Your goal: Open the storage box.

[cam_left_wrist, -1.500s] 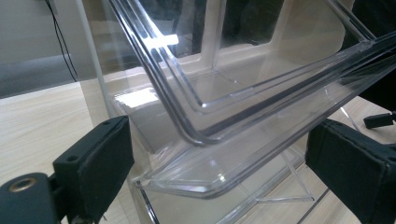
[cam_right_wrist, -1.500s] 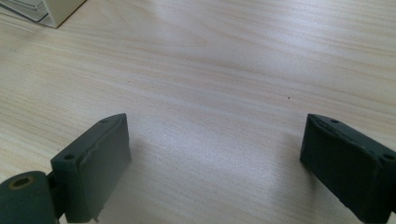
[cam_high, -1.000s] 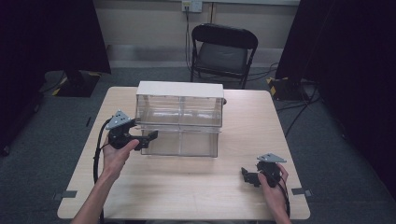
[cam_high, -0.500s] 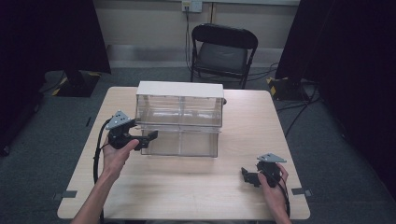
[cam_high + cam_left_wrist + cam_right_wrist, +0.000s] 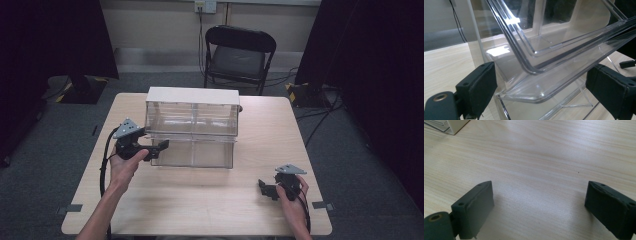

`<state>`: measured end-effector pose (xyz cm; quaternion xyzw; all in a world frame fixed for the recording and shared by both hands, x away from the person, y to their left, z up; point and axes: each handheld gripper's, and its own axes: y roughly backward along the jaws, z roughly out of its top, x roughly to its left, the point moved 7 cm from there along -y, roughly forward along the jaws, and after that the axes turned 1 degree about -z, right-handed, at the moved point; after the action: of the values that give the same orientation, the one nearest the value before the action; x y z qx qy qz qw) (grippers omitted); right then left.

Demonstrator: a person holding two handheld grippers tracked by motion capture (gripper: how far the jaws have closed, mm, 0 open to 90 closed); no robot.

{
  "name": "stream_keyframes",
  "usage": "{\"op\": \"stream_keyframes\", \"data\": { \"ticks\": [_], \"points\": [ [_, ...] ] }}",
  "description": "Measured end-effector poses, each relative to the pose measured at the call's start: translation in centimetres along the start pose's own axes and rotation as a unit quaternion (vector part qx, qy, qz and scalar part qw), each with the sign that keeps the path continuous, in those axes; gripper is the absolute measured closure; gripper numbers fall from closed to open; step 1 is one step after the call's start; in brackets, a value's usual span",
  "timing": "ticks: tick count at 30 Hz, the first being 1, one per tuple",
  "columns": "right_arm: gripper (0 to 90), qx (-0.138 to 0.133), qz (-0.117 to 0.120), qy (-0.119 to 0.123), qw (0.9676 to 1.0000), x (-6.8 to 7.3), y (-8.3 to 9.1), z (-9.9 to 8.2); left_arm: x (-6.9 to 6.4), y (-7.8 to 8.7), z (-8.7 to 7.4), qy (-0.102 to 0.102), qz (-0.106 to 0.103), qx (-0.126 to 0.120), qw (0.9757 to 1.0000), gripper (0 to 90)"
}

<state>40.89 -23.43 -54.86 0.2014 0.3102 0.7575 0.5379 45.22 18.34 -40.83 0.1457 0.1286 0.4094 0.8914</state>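
High view showed a clear plastic 4-drawer cabinet with a white top (image 5: 192, 125) standing near the middle of the light wooden table (image 5: 200, 205), its long axis running left to right and its drawer fronts facing the near edge. The left gripper (image 5: 159, 148) was held level at the cabinet's near left corner, presumably to get a hold on the lower left clear drawer (image 5: 172, 152), which looked pulled slightly out toward the person. Left gripper view showed that drawer's curved front lip (image 5: 541, 85) between the 2 black jaws, which had just been closing slightly, yet gaps remained on both sides, so the pads were spread and not pinching. The right gripper (image 5: 266, 190) rested well apart, near the table's near right corner, apparently parked while idle; its jaws stood wide over bare wood in the right gripper view. A black folding chair (image 5: 239, 52) stood beyond the far edge.
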Motion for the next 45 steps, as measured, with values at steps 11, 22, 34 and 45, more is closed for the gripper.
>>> {"op": "stream_keyframes", "data": {
  "ticks": [11, 22, 34, 45],
  "points": [
    [7.6, 0.0, 0.0, 0.0, 1.0, 0.0, 0.0, 0.0, 0.01, 0.01, -0.01, 0.0, 0.0, 0.0, 1.0, 10.1],
    [7.7, 0.0, 0.0, 0.0, 1.0, 0.0, 0.0, 0.0, 0.02, 0.01, -0.01, 0.0, -0.001, 0.0, 1.0, 10.1],
    [7.6, 0.0, 0.0, 0.0, 1.0, 0.0, 0.0, 0.0, 0.01, 0.0, -0.01, -0.002, -0.001, 0.001, 1.0, 10.1],
    [7.6, 0.0, 0.0, 0.0, 1.0, 0.0, 0.0, 0.0, 0.0, -0.01, 0.0, -0.002, -0.001, 0.001, 1.0, 10.1]
  ]
}}
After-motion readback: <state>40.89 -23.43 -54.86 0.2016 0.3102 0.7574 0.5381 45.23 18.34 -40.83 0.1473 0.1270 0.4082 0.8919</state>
